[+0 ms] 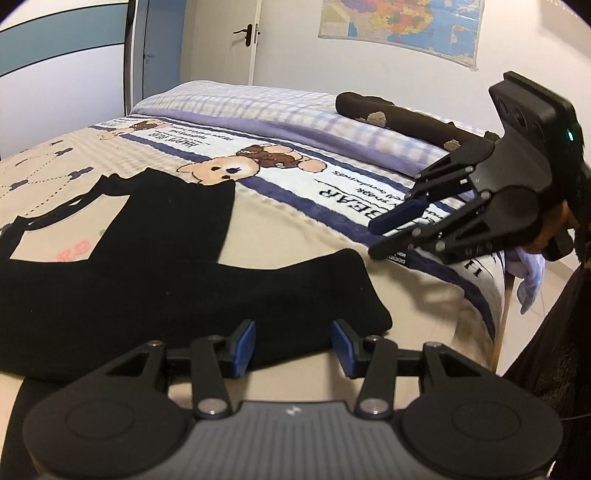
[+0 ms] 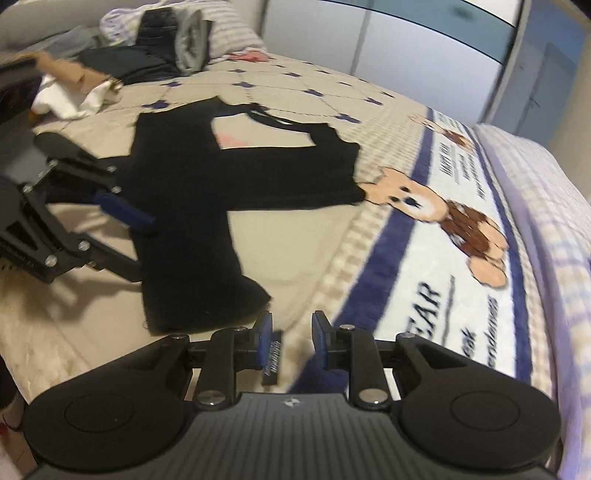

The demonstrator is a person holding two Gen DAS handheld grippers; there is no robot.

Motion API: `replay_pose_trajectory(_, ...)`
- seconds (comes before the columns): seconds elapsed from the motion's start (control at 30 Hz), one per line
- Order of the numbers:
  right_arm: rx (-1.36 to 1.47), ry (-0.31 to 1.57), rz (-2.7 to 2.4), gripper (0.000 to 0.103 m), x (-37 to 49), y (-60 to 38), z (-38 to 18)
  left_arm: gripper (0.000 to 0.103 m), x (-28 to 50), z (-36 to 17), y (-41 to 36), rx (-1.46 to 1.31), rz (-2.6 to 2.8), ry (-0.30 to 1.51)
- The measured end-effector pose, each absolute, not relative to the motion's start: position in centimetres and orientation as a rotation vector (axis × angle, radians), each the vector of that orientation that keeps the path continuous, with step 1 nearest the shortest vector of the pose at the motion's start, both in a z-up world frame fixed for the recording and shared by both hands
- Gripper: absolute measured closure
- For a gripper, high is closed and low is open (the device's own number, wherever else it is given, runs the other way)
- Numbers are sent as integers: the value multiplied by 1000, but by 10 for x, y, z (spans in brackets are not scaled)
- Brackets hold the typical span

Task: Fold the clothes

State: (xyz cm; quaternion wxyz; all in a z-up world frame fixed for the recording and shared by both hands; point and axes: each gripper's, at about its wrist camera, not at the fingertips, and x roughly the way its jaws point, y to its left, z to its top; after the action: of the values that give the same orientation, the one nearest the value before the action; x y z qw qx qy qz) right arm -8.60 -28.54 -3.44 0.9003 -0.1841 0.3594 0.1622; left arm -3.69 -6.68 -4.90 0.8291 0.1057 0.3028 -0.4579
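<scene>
While the black garment (image 1: 147,258) lies spread flat on the bed (image 1: 295,229) near its foot edge, left tongs (image 1: 293,345) hover spread at the garment's near hem, gripping nothing. Right tongs (image 2: 291,334) hover spread beside the garment's corner, empty.

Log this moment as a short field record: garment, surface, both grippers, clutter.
garment: black long-sleeved fabric top, spread flat, sleeves out
surface: beige quilted bedspread with bear print
left gripper: open, jaws at the garment's near hem, nothing held
right gripper: open, over the bedspread beside the garment's edge, nothing held
clutter: heap of mixed clothes at the far end of the bed
wall: coloured map poster
</scene>
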Motion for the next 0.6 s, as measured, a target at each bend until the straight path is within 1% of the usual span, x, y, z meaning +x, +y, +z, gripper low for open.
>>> replay_pose_trajectory(0.1,-500,751,341,78,-82,-276,-44,55,-35,-49,-67,220,-973,643)
replay_pose_trajectory(0.2,-554,733,374,78,-80,-269,-44,55,-33,-50,-68,219,-983,643)
replay_pose_trajectory(0.5,-519,672,493,77,-68,-266,-39,55,-26,-49,-62,185,-974,659)
replay_pose_trajectory(0.6,-445,678,547,77,-67,-265,-34,55,-24,-49,-61,180,-968,657)
